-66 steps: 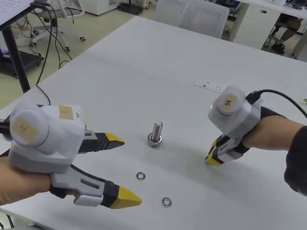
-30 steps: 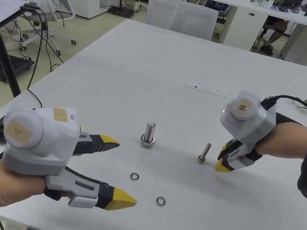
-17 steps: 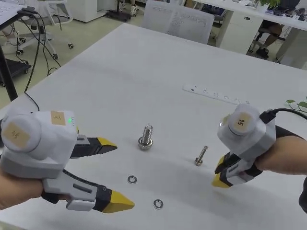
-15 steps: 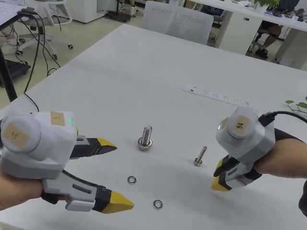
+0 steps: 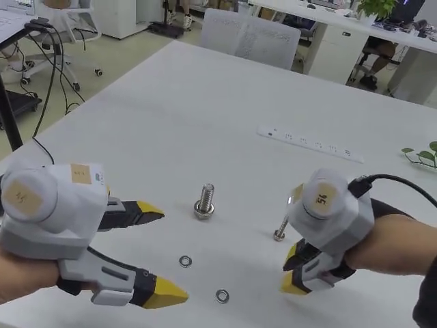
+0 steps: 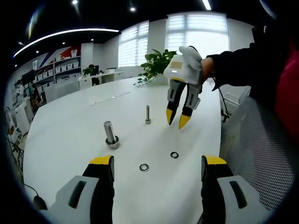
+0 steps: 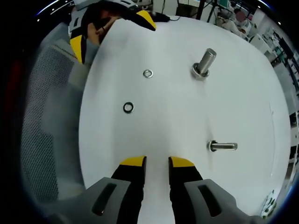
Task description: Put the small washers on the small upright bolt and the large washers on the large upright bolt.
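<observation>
The large bolt (image 5: 203, 201) stands upright on the white table (image 5: 205, 102), with the thin small bolt (image 5: 280, 229) to its right. Two washers lie flat nearer to me, one (image 5: 185, 261) to the left of the other (image 5: 222, 296). My left gripper (image 5: 161, 252) is wide open just left of the washers, nothing between its jaws. My right gripper (image 5: 291, 270) hovers in front of the small bolt, open by a narrow gap and holding nothing. The right gripper view has the washers (image 7: 128, 107) ahead and the small bolt (image 7: 222, 146) off to one side.
A white power strip (image 5: 311, 141) lies farther back on the table. A mesh chair (image 5: 249, 37) stands at the far edge, and plant leaves (image 5: 422, 154) reach in at the right. A black cable (image 5: 403, 188) trails from the right gripper. The table's near edge is close below both grippers.
The right gripper drew away from the small bolt, leaving it standing uncovered, then moved nearer to me and leftward, in front of that bolt. The left gripper stayed open and nearly still.
</observation>
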Tool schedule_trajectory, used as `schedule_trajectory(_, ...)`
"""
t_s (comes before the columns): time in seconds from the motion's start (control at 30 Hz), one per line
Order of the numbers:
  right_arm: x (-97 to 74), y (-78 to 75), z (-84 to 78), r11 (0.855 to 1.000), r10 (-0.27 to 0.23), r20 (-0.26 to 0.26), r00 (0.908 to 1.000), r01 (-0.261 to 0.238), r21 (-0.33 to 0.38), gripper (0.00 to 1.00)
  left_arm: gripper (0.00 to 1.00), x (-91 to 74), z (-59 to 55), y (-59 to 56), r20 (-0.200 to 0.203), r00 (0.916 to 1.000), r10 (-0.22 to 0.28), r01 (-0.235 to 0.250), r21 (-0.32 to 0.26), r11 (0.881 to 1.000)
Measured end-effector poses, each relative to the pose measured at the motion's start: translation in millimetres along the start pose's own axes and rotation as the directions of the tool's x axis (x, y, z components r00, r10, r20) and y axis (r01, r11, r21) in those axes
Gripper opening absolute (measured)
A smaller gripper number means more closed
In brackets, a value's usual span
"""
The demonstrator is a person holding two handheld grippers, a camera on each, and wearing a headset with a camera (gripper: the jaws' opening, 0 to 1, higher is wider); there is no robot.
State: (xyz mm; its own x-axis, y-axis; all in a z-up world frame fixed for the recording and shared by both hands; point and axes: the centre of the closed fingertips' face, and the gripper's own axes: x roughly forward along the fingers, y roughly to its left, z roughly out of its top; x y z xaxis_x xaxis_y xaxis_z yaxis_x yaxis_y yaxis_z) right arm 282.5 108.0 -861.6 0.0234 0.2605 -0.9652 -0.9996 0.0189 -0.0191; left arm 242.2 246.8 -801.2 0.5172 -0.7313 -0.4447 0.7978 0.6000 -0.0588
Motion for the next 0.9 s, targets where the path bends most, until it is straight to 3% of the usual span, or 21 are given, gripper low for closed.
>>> schedule_trajectory(0.63, 12.3, 27.9, 48.9, 0.993, 0.049, 0.026, 0.9985, -0.046, -0.113, 0.21, 0.76, -1.0, 2.4, 0.6, 0.009, 1.0, 0.002, -0.002, 0.005, 1.0)
schedule_trajectory(0.9, 20.7, 40.3, 61.3, 0.987, 0.074, 0.023, 0.997, -0.07, -0.146, 0.21, 0.76, -1.8, 4.5, -0.1, 0.02, 0.9998, 0.001, -0.001, 0.008, 1.0)
